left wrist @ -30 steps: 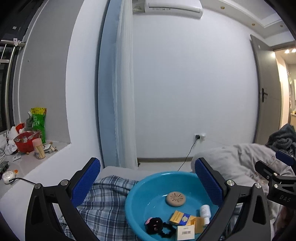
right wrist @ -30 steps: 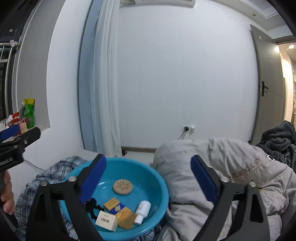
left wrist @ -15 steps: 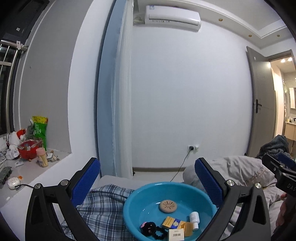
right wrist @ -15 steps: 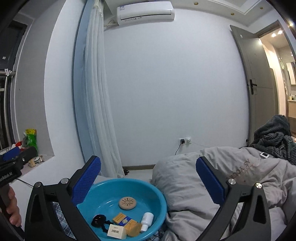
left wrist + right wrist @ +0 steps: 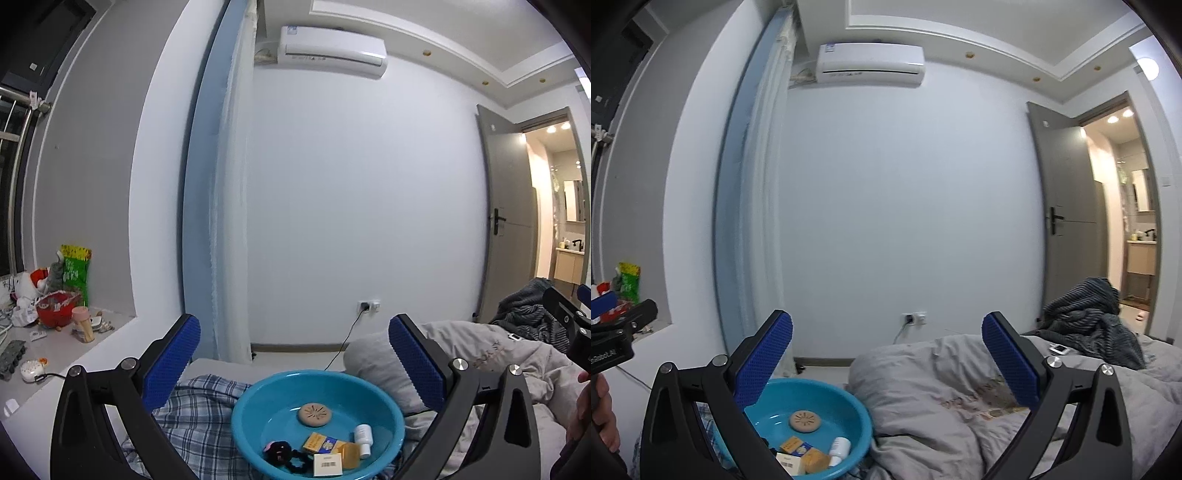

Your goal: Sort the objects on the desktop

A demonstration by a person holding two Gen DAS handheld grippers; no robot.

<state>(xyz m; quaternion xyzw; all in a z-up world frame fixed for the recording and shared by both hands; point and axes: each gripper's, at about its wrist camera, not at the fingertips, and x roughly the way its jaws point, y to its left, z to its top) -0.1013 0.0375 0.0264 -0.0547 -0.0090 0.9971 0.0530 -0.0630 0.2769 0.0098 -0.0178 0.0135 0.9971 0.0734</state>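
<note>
Both grippers, left (image 5: pixel 295 363) and right (image 5: pixel 887 360), spread wide, empty, raised higher than before above blue basin (image 5: pixel 258 400) of sorted items, near-centre. Cluttered sill (image 5: pixel 55 339) only in left view; phone (image 5: pixel 1059 348) only in right.

Right gripper (image 5: pixel 886 354) wide apart, empty, above blue basin (image 5: pixel 862 410) beside grey duvet (image 5: pixel 942 398).
</note>
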